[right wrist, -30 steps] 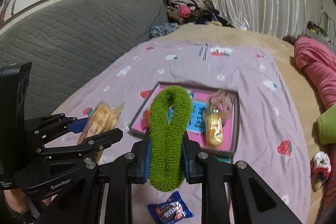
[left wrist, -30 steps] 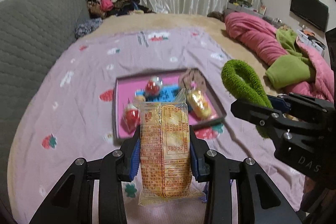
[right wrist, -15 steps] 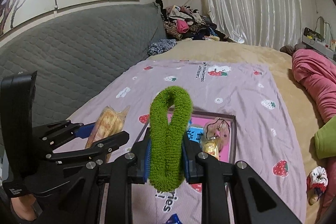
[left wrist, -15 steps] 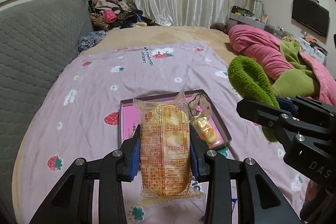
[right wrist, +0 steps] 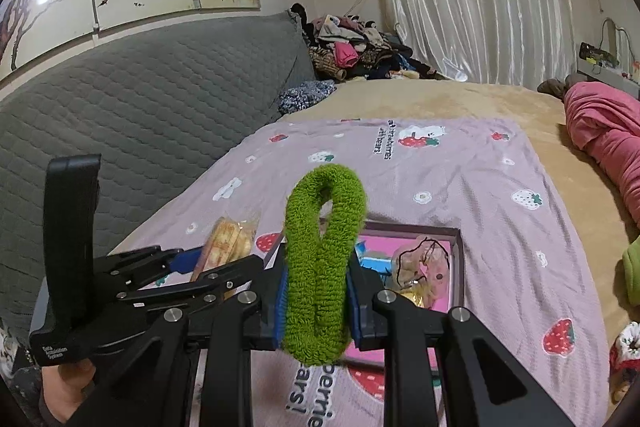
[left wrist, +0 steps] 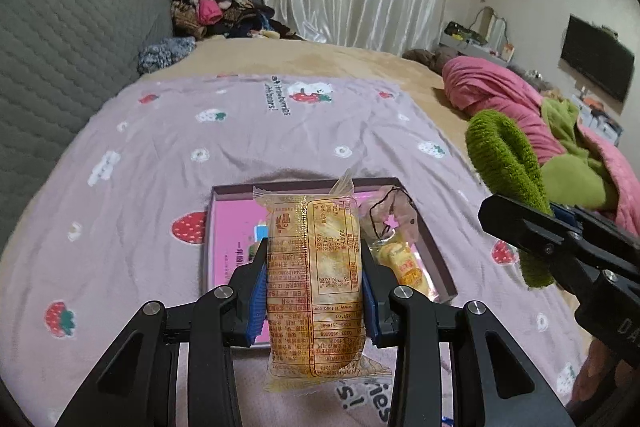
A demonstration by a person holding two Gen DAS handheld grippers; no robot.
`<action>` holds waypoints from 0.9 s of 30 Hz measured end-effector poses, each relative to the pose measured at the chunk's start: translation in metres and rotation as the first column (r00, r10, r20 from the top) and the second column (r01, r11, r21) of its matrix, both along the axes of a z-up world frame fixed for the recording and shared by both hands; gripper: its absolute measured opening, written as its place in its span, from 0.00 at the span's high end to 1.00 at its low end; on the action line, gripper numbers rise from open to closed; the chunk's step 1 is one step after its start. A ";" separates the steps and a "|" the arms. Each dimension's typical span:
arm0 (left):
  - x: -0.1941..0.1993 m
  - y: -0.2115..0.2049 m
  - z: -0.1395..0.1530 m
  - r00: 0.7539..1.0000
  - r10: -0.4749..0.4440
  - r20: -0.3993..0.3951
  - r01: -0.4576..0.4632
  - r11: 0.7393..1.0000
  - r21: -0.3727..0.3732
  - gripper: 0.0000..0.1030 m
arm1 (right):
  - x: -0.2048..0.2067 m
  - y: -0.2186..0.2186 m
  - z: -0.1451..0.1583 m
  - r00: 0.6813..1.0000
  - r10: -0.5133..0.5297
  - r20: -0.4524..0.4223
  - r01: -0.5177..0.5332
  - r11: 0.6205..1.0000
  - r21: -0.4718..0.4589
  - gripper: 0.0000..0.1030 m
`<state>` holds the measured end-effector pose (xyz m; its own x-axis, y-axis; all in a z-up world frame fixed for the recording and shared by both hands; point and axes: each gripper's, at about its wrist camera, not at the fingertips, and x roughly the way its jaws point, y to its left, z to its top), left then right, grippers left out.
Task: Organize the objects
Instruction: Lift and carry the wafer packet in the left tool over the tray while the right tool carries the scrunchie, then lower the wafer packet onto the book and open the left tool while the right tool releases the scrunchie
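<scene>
- Left wrist view: the left gripper (left wrist: 315, 301) is clamped on a snack pack (left wrist: 314, 279), upright between the blue pads, wrapper tail hanging below
- Beyond it, at 12 o'clock, the pink box (left wrist: 224, 227) lies on the strawberry blanket (left wrist: 160, 155); a yellow packet (left wrist: 402, 263) and a hair tie (left wrist: 390, 213) sit in its 3 o'clock half, while the 9 o'clock half looks bare
- At 3 o'clock the right gripper (left wrist: 516, 227) holds a green loop (left wrist: 508, 167)
- Right wrist view: the right gripper (right wrist: 316, 303) is pinched narrow on the green loop (right wrist: 324, 251), which stands up past the pads
- The box (right wrist: 458, 259) lies just past the loop at 1 o'clock; the left gripper (right wrist: 188, 269) with the pack (right wrist: 228, 241) is at 9 o'clock
- Judgement: both items are probably headed for the box. Bring one hand in at a time so the tools don't knock, lower the pack flat over the bare half, and only open once it rests; the loop is soft, so drop it low, clear of the hair tie
</scene>
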<state>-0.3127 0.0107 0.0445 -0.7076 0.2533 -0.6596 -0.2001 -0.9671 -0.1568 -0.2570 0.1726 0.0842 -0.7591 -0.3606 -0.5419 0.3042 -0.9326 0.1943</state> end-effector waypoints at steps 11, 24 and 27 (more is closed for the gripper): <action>-0.033 0.008 -0.064 1.000 0.017 0.022 -0.016 0.999 -0.030 0.62 | -0.031 -0.010 -0.070 0.998 -0.011 0.066 0.006 0.996 0.084 0.77; -0.052 0.035 -0.131 0.998 -0.026 0.056 0.032 0.994 -0.108 0.62 | -0.063 -0.005 -0.137 0.988 -0.026 0.155 0.004 0.990 0.141 0.77; -0.056 0.035 -0.139 0.997 -0.030 0.065 0.037 0.992 -0.117 0.62 | -0.066 -0.006 -0.147 0.985 -0.030 0.168 0.004 0.988 0.153 0.77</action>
